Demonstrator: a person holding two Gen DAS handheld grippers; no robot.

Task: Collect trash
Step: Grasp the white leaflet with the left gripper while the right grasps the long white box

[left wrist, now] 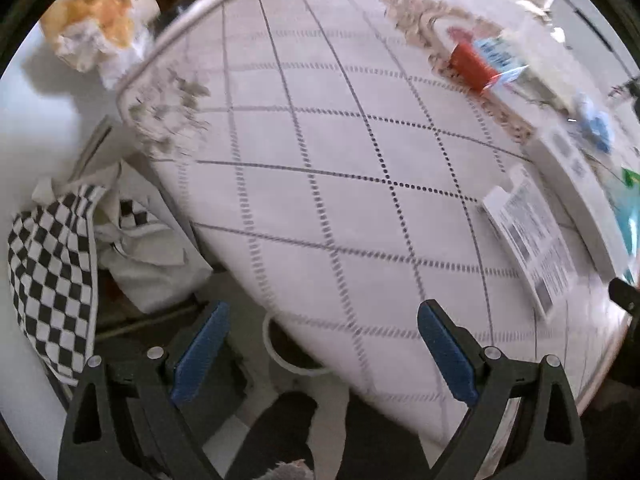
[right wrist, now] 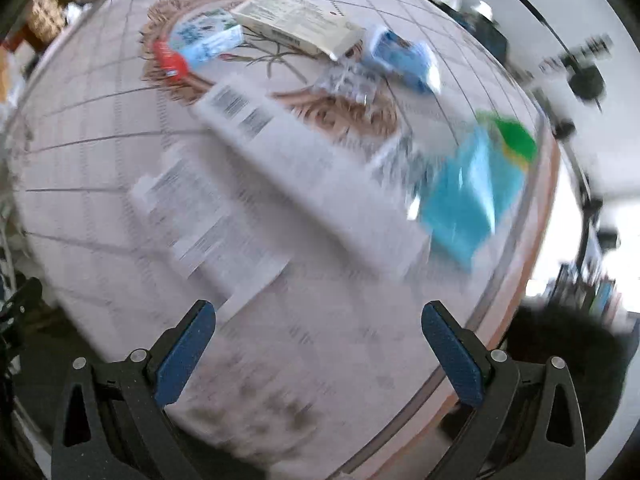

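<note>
Both grippers are hanging wide open and holding nothing: the left gripper over the tabletop's near edge, the right gripper just inside it. Trash is lying across the far half: a long white box, a leaflet beside it, a blue packet near the right edge, a red-capped carton farther back.

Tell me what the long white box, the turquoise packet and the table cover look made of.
Long white box: matte cardboard, judging by flat faces and printed barcodes. Turquoise packet: likely glossy plastic film, since it shows glare streaks. Table cover: probably wipeable vinyl or cloth with a printed grid; blur leaves it open.
</note>
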